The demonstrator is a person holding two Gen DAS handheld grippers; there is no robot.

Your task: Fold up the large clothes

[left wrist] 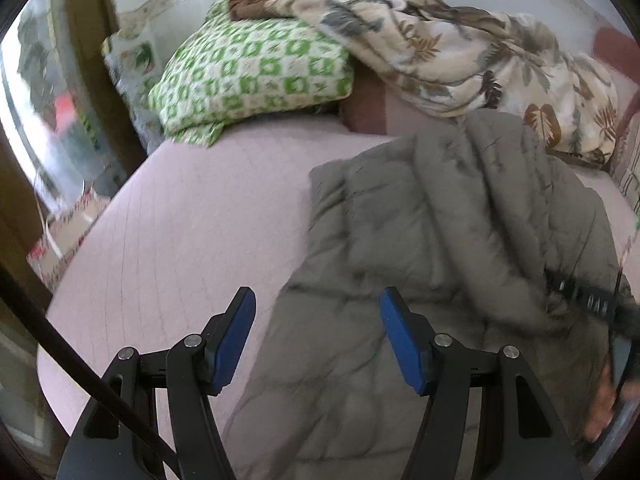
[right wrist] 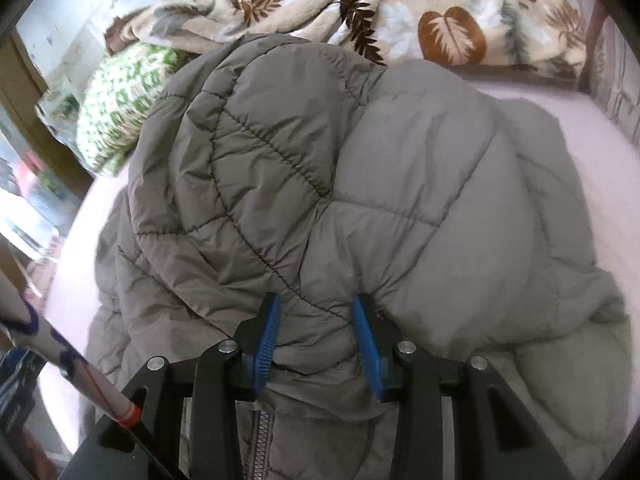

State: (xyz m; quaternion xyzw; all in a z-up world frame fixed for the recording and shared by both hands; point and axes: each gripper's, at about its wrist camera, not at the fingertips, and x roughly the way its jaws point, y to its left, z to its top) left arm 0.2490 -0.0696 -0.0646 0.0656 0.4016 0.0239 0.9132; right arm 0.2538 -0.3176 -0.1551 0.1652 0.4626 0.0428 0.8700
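- Presently, right gripper (right wrist: pixel 316 320) clenched on a bunched fold of the grey quilted jacket (right wrist: pixel 360 184); blue pads (right wrist: pixel 267 336) pressed into the padding on either side.
- Zipper (right wrist: pixel 262 440) seen just beneath the grip, running down out of the picture; lower run cut off.
- Jacket spread in a heap on the pink bed sheet (right wrist: pixel 600 168), a darker quilted part folded over a paler part; sleeves and hem not distinguishable.
- Left gripper (left wrist: pixel 318 320) released, jaws standing apart with nothing clasped; left pad over bare bed sheet (left wrist: pixel 192 216), right pad over the jacket's (left wrist: pixel 460 208) edge; contact with the cloth cannot be told.
- At the right edge of the left wrist view, a blurred hand (left wrist: pixel 604 400) and a dark strap-like item (left wrist: pixel 580 296); detail too smeared to identify.
- Beyond the jacket: green-patterned pillow (left wrist: pixel 248 68) and leaf-print blanket (left wrist: pixel 472 52) against the wall, the blanket partly overlying the pillow.
- Area left of the bed blurred; contents unreadable.
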